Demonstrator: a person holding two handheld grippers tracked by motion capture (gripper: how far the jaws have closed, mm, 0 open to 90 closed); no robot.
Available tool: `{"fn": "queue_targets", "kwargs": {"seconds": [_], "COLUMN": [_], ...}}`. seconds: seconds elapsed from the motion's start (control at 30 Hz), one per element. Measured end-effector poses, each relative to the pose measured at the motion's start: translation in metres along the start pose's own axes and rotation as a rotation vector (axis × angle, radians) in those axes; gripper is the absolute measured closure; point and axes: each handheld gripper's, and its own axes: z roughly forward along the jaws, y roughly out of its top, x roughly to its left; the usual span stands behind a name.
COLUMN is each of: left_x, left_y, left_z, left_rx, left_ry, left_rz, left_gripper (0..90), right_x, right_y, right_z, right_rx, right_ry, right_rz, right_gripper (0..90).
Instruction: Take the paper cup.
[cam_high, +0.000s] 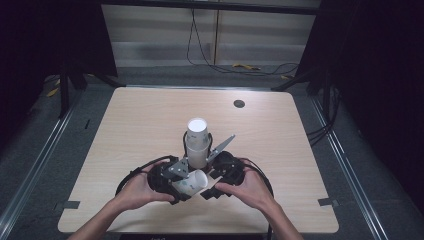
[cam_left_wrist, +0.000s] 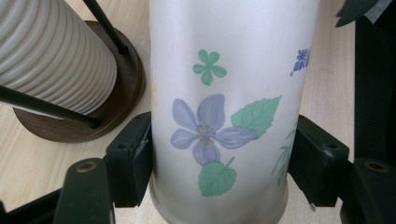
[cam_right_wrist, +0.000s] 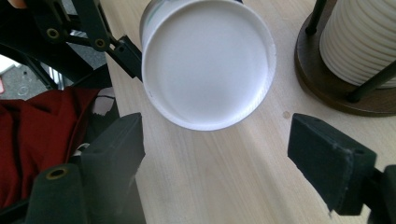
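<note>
Cup (cam_left_wrist: 219, 116) in hand: our left gripper (cam_high: 167, 179) is clamped around the flowered paper cup, holding it on its side above the table (cam_high: 135, 125), just beside the stack of cups (cam_high: 197, 142) in the holder. Our right gripper (cam_right_wrist: 215, 154) stands with jaws apart, empty, facing the cup's base. Next, we judge, the cup needs a steady hold while the right jaws align.

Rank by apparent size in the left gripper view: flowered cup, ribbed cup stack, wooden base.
1. Flowered cup, largest, though nearest the camera.
2. Ribbed cup stack, cropped by the frame.
3. Wooden base, mostly hidden, so unsure.
</note>
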Motion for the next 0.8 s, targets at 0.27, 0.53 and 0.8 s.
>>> {"fn": "queue_targets", "kwargs": {"seconds": [0.27, 0.53, 0.8], "left_x": [-0.001, -0.001, -0.002], "left_y": [0.001, 0.007, 0.01], "left_z": [0.002, 0.002, 0.009], "left_rx": [0.025, 0.033, 0.038], "left_ry": [0.005, 0.01, 0.013], "left_rz": [0.017, 0.03, 0.038], "left_gripper": [30.9, 31.0, 31.0], "right_x": [-0.002, -0.004, -0.007], "right_y": [0.005, 0.012, 0.014], "right_z": [0.001, 0.002, 0.004], "right_rx": [0.015, 0.027, 0.049], "right_ry": [0.017, 0.018, 0.047], "right_rz": [-0.006, -0.005, 0.009], "right_gripper": [15.8, 15.2, 19.4]}}
